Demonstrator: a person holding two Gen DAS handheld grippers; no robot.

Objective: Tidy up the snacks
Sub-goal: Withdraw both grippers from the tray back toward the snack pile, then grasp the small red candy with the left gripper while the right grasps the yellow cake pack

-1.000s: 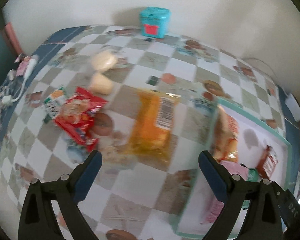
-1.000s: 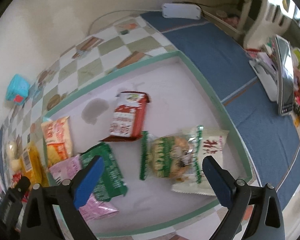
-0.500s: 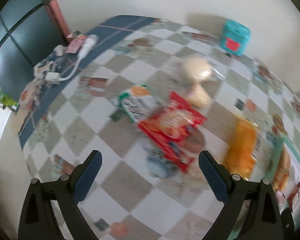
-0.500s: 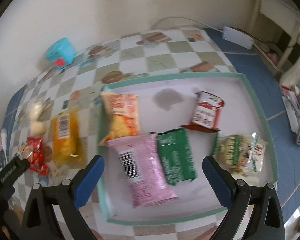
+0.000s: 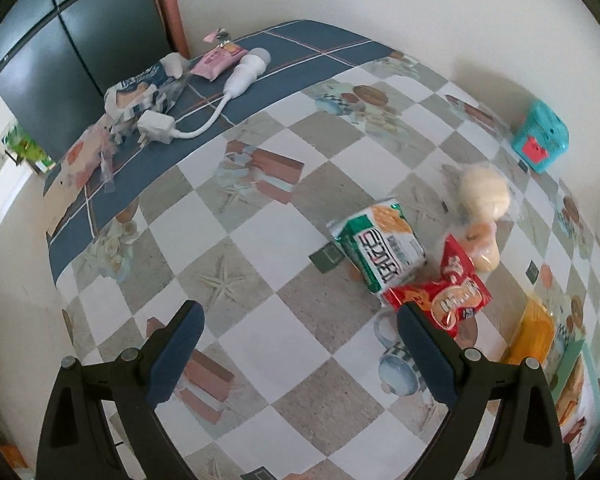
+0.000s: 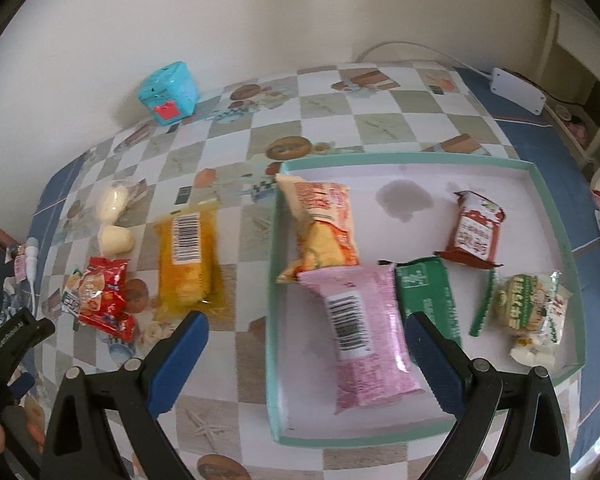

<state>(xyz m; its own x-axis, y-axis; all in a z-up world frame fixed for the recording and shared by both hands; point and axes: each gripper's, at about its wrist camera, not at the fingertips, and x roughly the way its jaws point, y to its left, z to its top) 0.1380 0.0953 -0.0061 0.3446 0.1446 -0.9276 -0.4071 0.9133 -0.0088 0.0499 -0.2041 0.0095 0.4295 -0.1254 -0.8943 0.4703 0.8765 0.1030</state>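
My left gripper (image 5: 300,316) is open and empty over the checkered tablecloth. A red packet (image 5: 448,300) lies just beyond its right finger, with a green-white packet (image 5: 380,254), two pale buns (image 5: 485,194) and an orange packet (image 5: 534,332) nearby. My right gripper (image 6: 305,324) is also open and empty, hovering over the left rim of the teal tray (image 6: 274,280). Inside the tray lie a pink packet (image 6: 360,328), a chips bag (image 6: 320,224), a green packet (image 6: 428,296), a red packet (image 6: 476,232) and a cookie packet (image 6: 528,308).
A teal box (image 6: 168,92) stands by the wall at the back. A white charger with cable (image 5: 156,126) and some wrappers lie on the blue border at the far left. A white power strip (image 6: 516,90) sits at the back right.
The left gripper's view swung left, from the orange packet and tray to the table's left side. The right gripper pulled back and left, bringing the whole tray and loose snacks into view. Both stayed open.
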